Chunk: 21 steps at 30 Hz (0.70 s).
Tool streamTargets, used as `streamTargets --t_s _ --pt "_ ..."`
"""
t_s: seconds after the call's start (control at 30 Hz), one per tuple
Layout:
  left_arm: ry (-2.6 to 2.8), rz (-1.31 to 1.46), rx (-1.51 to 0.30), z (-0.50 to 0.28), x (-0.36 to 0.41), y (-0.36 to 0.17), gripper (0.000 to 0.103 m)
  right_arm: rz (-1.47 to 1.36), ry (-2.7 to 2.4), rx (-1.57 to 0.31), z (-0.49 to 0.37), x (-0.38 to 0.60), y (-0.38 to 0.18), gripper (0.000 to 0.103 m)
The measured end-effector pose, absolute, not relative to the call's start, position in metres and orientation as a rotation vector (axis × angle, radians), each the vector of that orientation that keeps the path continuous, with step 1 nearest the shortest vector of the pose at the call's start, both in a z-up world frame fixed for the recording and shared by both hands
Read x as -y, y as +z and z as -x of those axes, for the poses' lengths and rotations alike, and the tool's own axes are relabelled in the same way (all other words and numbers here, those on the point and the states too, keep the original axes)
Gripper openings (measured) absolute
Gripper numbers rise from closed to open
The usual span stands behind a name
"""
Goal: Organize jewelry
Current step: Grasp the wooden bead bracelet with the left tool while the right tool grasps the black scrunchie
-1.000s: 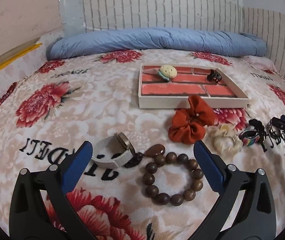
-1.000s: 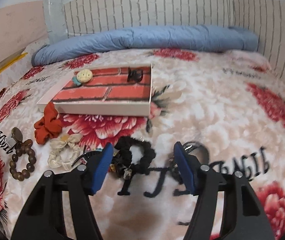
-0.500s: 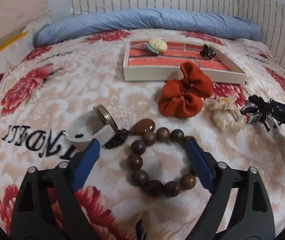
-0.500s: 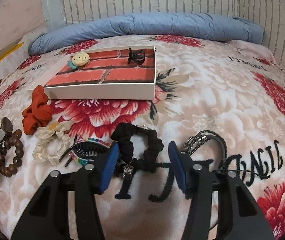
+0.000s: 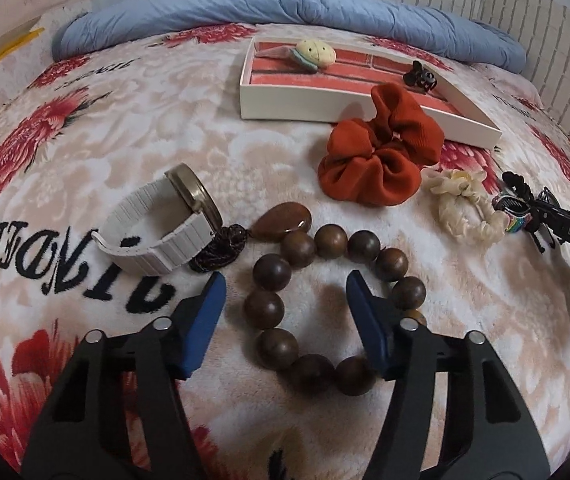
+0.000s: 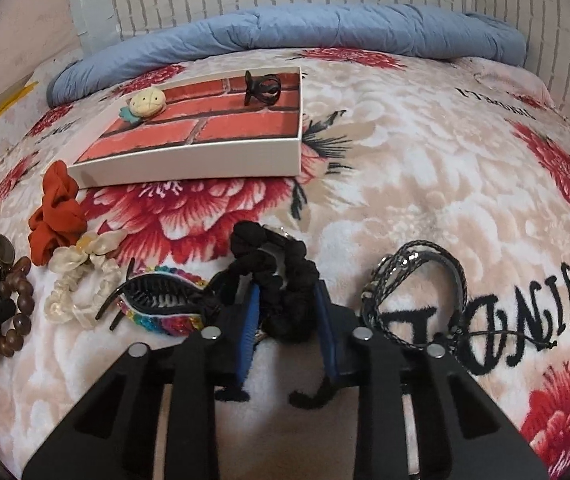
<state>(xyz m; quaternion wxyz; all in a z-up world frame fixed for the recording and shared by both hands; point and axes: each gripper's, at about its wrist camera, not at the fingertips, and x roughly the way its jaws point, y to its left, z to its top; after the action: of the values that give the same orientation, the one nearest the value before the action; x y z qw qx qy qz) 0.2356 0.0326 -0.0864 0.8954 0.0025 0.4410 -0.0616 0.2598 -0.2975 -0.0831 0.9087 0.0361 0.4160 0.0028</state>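
Note:
A brown wooden bead bracelet [image 5: 309,304] lies on the floral blanket. My left gripper [image 5: 285,292] is low over it and its jaws are closing. The right pad sits inside the ring and the left pad outside, so the ring's left beads lie between them, untouched. In the right wrist view my right gripper [image 6: 288,296] is closing on a black scrunchie [image 6: 285,280]. The scrunchie bunches up between the pads, which press on it. A white tray [image 5: 305,108] with a brick-pattern floor lies farther back and holds a cream clip [image 5: 317,54] and a black claw clip [image 5: 419,74].
A white-strapped watch [image 5: 157,232] and a brown stone pendant [image 5: 281,222] lie left of the beads. An orange scrunchie [image 5: 377,160] and a cream scrunchie [image 5: 465,208] lie right. A rainbow claw clip [image 6: 161,308] and a braided black bracelet [image 6: 417,280] flank the right gripper. A blue quilt [image 6: 325,32] lines the back.
Both grippers sank toward the blanket and their jaws narrowed. The left came down astride the bead ring. The right closed in on the black scrunchie, which now bunches up.

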Motion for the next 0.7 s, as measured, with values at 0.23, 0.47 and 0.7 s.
streamTargets --t_s 0.23,0.47,0.7 --pt "-0.137 -0.001 -0.933 -0.2397 -0.0328 -0.0909 0.059 -0.078 0.001 -0.884 -0.2631 0.2971 -0.0873 0.026" --pt "-0.138 -0.011 -0.938 -0.243 -0.0311 -0.092 0.056 -0.064 -0.003 -0.878 -0.2634 0.2955 -0.0878 0.024" --pt "-0.121 0.009 -0.927 -0.2426 -0.0358 -0.091 0.041 -0.061 -0.005 -0.871 -0.2632 0.2957 -0.0866 0.021"
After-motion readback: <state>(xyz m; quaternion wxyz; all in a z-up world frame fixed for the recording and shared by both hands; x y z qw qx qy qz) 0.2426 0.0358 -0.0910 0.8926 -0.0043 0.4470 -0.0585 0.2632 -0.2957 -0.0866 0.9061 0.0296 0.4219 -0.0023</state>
